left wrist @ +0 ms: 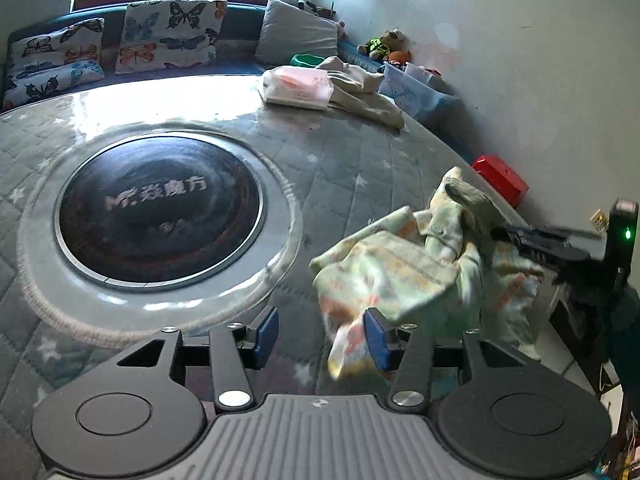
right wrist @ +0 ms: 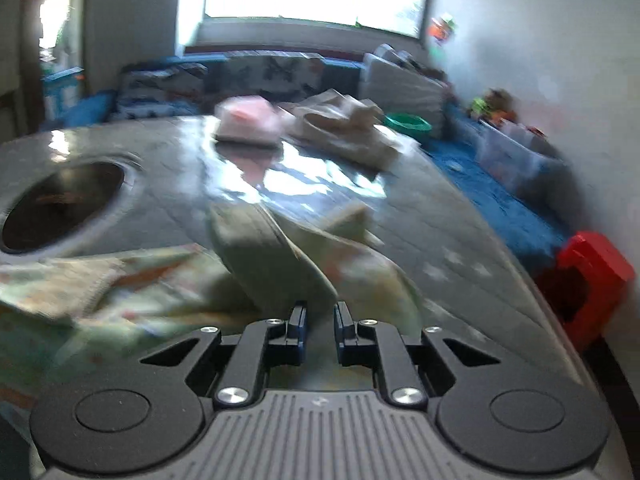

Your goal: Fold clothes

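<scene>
The pale green printed garment (left wrist: 404,276) lies crumpled on the grey quilted bench (left wrist: 328,168), in the lower right of the left wrist view. Its long axis runs from the lower centre of that frame, beside the left claw's right pad, up toward the right edge, where a bunched grey-green part (left wrist: 466,196) stands raised.

Left claw (left wrist: 322,338): jaws apart, nothing pressed between the blue pads (left wrist: 267,330). One corner of the garment hangs just inside its right pad; contact there cannot be confirmed.

Right claw (right wrist: 320,328): jaws drawn close with a narrow gap. A grey-green fold of the garment (right wrist: 276,264) rises directly ahead of the fingertips. The picture is blurred, so a grip on it cannot be confirmed. In the left wrist view this claw (left wrist: 500,234) enters from the right edge, its tips buried in the cloth.

A round black inset with a metal ring (left wrist: 160,208) sits in the bench, left of the garment and well apart from it.
</scene>
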`<state>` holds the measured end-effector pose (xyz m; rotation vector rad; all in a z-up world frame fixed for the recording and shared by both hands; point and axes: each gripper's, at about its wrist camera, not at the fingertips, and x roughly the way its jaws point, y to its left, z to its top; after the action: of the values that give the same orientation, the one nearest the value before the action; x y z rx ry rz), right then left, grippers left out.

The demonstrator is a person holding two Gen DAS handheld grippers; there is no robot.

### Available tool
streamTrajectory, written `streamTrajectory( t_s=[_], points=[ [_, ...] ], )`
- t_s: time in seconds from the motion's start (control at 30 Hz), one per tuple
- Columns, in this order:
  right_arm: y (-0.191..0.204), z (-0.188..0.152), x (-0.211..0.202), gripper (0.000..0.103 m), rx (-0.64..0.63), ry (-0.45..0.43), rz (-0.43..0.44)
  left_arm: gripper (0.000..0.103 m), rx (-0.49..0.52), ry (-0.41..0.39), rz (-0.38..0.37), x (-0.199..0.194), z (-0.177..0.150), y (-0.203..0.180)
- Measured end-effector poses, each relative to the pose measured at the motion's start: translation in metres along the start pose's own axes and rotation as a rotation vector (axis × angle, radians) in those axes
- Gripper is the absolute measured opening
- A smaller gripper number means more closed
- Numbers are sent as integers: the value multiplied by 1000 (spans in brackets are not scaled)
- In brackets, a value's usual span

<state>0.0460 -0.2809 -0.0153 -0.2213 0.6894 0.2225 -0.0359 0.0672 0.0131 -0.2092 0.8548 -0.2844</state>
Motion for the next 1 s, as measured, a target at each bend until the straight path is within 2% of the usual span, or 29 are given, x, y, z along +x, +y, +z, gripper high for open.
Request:
streamTrajectory(
  t_s=[0.07,0.1,0.13,0.17,0.23,0.37,0.43,0.5,0.57,0.63,0.67,0.7,0.83,0.9,1.0],
  points=[
    [-12,-8,2,17,28,22,-23,61,3,-4,-5,10,4,-4],
    [-18,-12,2,24,41,32,-26,65,6,-3,-9,15,6,-7],
    [-22,-16,3,36,52,40,-25,68,11,4,-15,22,6,-10],
    [-24,-20,4,40,57,46,-28,71,14,9,-19,28,7,-13],
    [-24,-28,9,41,53,57,-29,72,12,11,-2,41,11,-19],
    [-19,-32,7,42,70,42,-10,72,3,-15,76,63,25,-22],
    [-14,-32,5,42,61,41,9,71,-17,-2,116,75,31,-17],
    [-6,-31,4,42,42,41,31,69,-42,27,104,84,34,-13],
    [3,-29,4,42,16,39,36,61,-49,44,103,91,35,-10],
    [10,-26,4,42,2,41,46,47,-31,43,114,93,35,-12],
    [14,-25,4,42,-3,42,53,37,-26,45,109,94,35,-13],
    [17,-24,5,42,-12,43,60,32,-15,46,112,94,35,-13],
    [32,-20,6,41,-32,45,97,19,-4,37,107,89,33,-8],
    [40,-16,8,41,-40,44,116,9,-15,21,109,83,34,-1],
    [59,-8,15,41,-62,36,159,8,-32,-29,167,69,40,16]
  ],
)
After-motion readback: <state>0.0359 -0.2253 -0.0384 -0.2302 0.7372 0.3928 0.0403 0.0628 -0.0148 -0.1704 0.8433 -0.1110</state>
